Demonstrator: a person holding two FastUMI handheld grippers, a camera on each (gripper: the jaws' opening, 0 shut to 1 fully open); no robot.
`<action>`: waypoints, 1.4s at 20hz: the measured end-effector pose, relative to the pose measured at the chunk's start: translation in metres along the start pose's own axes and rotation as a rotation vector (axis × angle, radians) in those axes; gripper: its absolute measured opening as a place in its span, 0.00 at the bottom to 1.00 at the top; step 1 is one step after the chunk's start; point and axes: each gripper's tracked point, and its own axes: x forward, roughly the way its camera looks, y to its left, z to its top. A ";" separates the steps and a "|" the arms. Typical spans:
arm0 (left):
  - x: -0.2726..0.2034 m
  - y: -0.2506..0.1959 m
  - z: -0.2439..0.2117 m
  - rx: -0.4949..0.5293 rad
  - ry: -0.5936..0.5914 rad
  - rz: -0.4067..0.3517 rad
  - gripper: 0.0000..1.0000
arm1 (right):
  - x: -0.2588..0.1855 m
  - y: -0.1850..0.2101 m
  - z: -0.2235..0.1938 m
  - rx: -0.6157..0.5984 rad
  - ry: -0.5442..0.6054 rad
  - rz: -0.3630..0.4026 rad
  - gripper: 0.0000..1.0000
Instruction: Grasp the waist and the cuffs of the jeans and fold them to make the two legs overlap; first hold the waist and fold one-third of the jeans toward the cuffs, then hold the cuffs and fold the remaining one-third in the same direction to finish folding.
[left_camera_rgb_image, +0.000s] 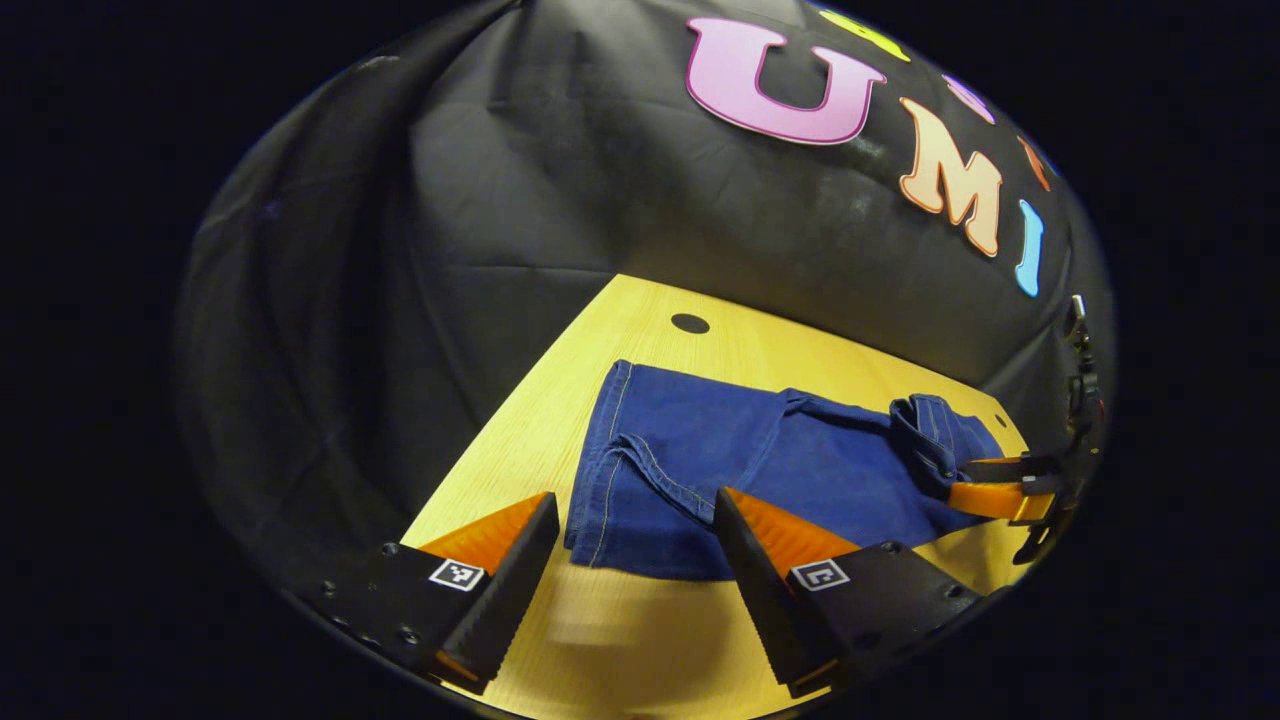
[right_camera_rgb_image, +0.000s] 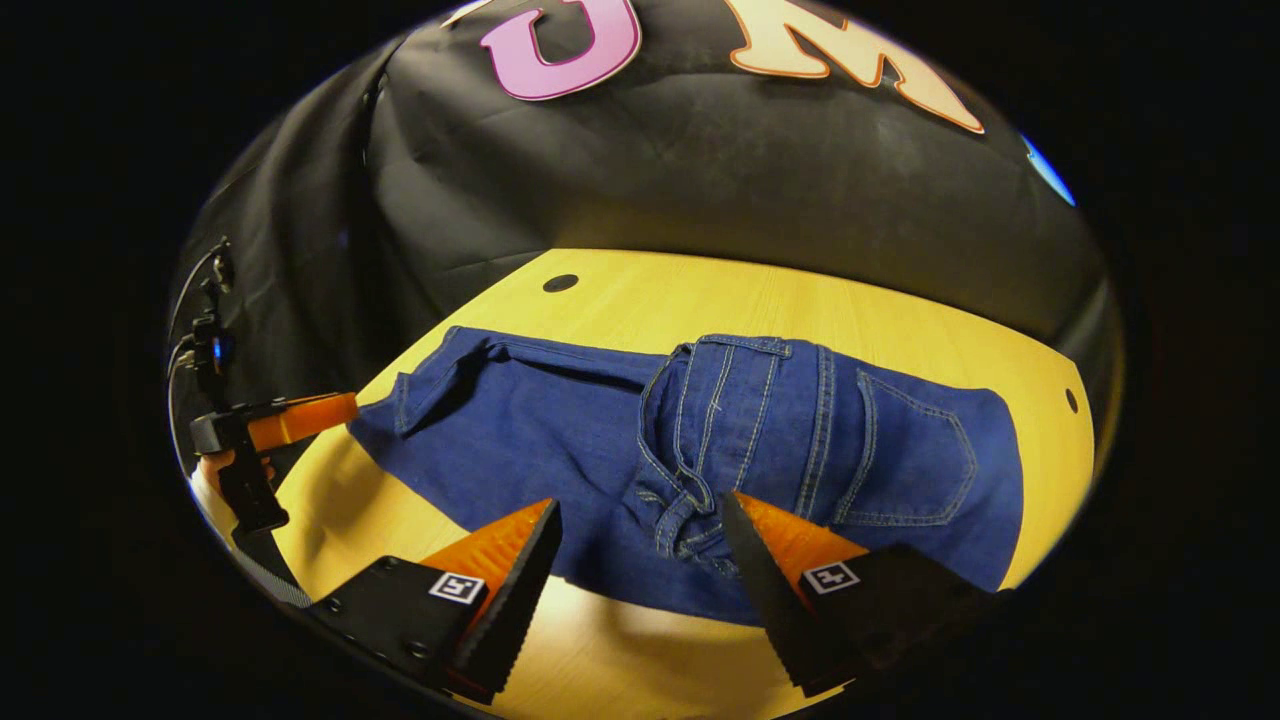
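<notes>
Blue jeans lie on the wooden table, legs overlapped. The waist part is folded back over the legs, a back pocket facing up to its right. The cuff end lies nearest my left gripper, which hovers open over its near edge with nothing between the fingers. My right gripper is open just in front of the bunched waistband, not holding it. In the left gripper view the right gripper appears far right by the waistband. The left gripper sits by the cuffs.
Black cloth walls close in the table's back and left side. Small dark holes mark the tabletop. A strip of bare wood runs along the front edge. A hand holds the left gripper's grip.
</notes>
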 end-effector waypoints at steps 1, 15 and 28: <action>0.004 0.003 -0.005 0.001 0.013 0.000 0.95 | -0.011 -0.002 0.000 0.014 -0.004 -0.001 0.95; 0.024 0.013 -0.035 0.157 0.076 0.021 0.85 | -0.098 -0.098 0.004 0.140 -0.083 -0.248 0.98; 0.030 -0.001 -0.026 -0.069 0.024 -0.027 0.06 | -0.118 -0.118 -0.014 0.230 -0.082 -0.286 0.98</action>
